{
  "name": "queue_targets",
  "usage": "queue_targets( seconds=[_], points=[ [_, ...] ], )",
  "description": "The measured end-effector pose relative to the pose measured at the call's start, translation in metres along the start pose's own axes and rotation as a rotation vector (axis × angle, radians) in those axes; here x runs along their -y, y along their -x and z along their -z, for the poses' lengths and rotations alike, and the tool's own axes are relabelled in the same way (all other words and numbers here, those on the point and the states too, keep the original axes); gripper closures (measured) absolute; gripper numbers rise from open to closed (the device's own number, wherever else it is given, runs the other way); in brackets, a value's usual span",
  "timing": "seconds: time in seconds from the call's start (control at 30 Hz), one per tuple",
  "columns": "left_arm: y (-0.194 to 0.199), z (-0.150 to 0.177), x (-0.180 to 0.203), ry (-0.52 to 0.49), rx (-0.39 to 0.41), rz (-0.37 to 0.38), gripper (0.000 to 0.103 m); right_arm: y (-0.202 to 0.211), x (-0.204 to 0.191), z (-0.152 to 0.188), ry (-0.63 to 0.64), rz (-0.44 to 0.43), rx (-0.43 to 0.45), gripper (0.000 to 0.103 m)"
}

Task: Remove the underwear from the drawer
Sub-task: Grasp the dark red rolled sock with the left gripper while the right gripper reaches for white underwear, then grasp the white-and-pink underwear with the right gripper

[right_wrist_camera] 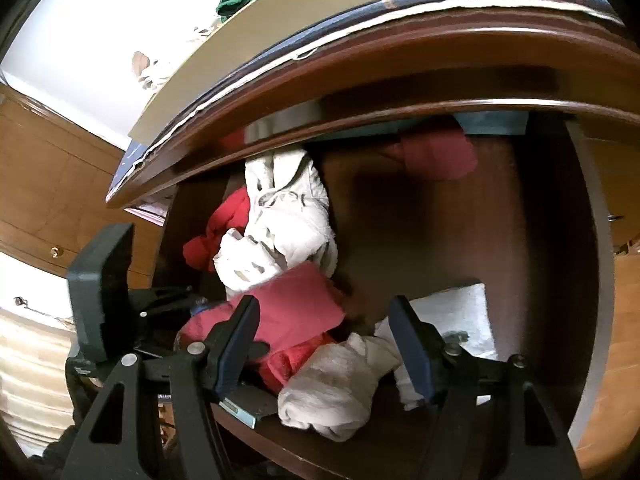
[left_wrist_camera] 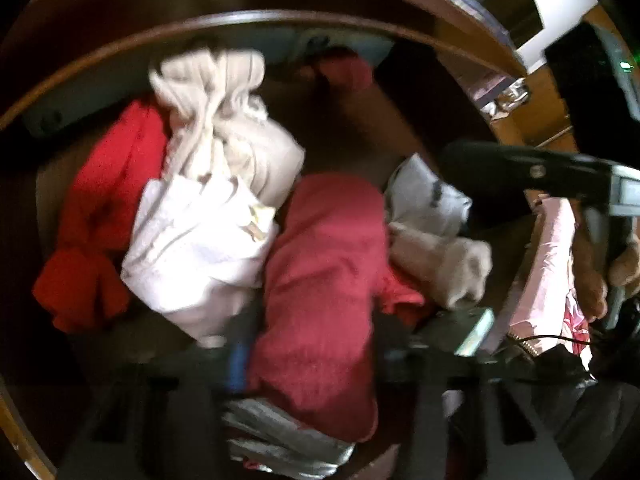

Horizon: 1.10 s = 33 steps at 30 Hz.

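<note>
Left fingers (left_wrist_camera: 240, 352) clamped on dark red underwear (left_wrist_camera: 324, 280); right fingers (right_wrist_camera: 412, 352) apart over cream cloth (right_wrist_camera: 340, 384), holding nothing

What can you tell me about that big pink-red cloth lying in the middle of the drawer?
The pink-red cloth is a soft, knit-looking garment, crumpled and lying lengthwise among other clothes in the wooden drawer. A white garment presses against one side, a cream bundle against the other. The left claw is closed on its near end.
</note>
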<state>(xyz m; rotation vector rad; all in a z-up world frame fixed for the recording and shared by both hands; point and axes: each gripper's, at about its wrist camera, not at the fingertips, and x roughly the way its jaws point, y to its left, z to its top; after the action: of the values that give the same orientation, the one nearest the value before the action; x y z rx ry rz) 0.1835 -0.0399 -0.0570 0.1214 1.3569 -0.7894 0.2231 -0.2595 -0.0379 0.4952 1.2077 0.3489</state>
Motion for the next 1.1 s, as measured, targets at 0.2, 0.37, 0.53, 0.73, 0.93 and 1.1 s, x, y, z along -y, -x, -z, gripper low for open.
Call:
queue_targets(
  seconds=[0.2, 0.37, 0.53, 0.73, 0.93, 1.1],
  points=[
    [0.048, 0.021, -0.008, 0.074, 0.207, 0.093, 0.070, -0.005, -0.008, 0.000, 0.003, -0.048, 0.004, 0.034],
    [0.089, 0.040, -0.026, 0.183, 0.383, 0.115, 0.070, -0.023, -0.028, -0.005, 0.031, -0.073, -0.021, 0.034],
    [0.123, 0.056, -0.042, 0.240, 0.480, 0.022, 0.070, -0.051, -0.056, -0.006, 0.102, -0.074, -0.095, 0.034],
    [0.145, 0.068, -0.050, 0.258, 0.539, -0.039, 0.070, -0.089, -0.072, -0.007, 0.135, -0.065, -0.195, 0.034],
    [0.155, 0.074, -0.062, 0.306, 0.576, -0.075, 0.070, -0.120, -0.086, -0.009, 0.183, -0.017, -0.313, 0.034],
    [0.165, 0.075, -0.066, 0.326, 0.598, -0.098, 0.070, -0.139, -0.093, -0.012, 0.179, 0.028, -0.372, 0.034]
  ],
)
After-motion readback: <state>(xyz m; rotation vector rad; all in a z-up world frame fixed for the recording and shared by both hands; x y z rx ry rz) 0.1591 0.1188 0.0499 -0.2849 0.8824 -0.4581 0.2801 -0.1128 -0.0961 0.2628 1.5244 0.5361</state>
